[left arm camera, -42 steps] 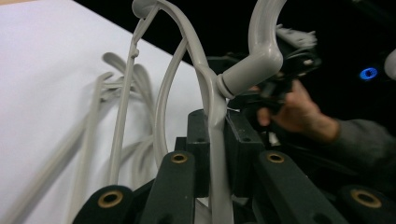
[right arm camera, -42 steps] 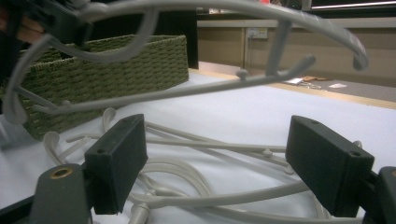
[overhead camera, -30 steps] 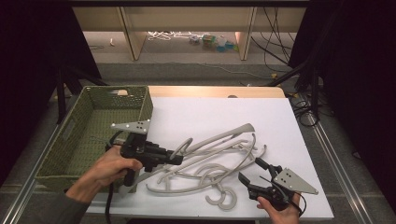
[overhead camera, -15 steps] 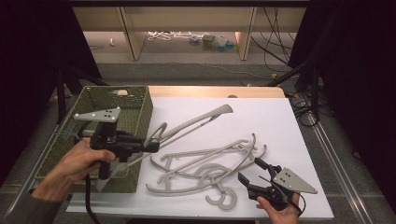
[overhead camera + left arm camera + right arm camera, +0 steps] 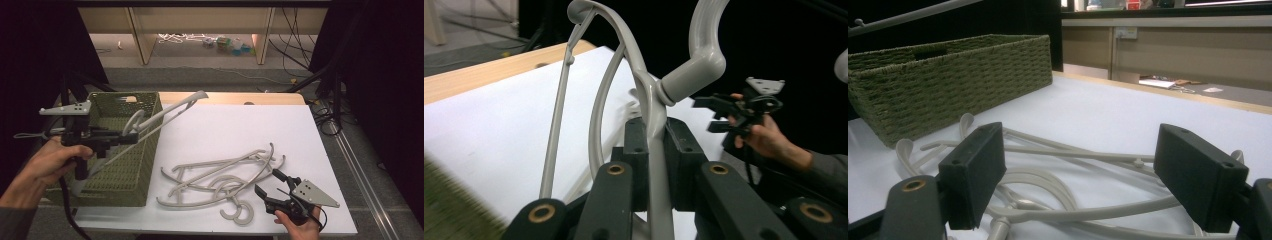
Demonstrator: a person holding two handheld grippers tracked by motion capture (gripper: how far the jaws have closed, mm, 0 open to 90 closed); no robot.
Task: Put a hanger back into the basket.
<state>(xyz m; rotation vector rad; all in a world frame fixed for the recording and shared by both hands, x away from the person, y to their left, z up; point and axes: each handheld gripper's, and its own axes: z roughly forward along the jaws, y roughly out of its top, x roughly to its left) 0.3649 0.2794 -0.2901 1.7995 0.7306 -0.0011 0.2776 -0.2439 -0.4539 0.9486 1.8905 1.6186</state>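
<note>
My left gripper [image 5: 127, 138] is shut on a grey plastic hanger [image 5: 167, 111], which it holds tilted above the woven green basket [image 5: 127, 176] at the table's left. In the left gripper view the pads pinch the hanger [image 5: 644, 85] just below its hook. Two or three more grey hangers [image 5: 220, 172] lie tangled on the white table sheet, front centre. My right gripper [image 5: 269, 183] stands open near the front right edge and points at that pile. In the right gripper view the hangers [image 5: 1063, 170] lie just past the spread pads, which touch nothing.
The basket [image 5: 948, 85] has an open top and stands along the table's left edge. The white sheet [image 5: 240, 130] is bare behind the pile, with a wooden strip [image 5: 235, 98] at the far edge. Shelving and cables are on the floor beyond.
My left gripper has carried the hanger left and upward, from beside the pile to above the basket. The right gripper and the hangers on the table have stayed put.
</note>
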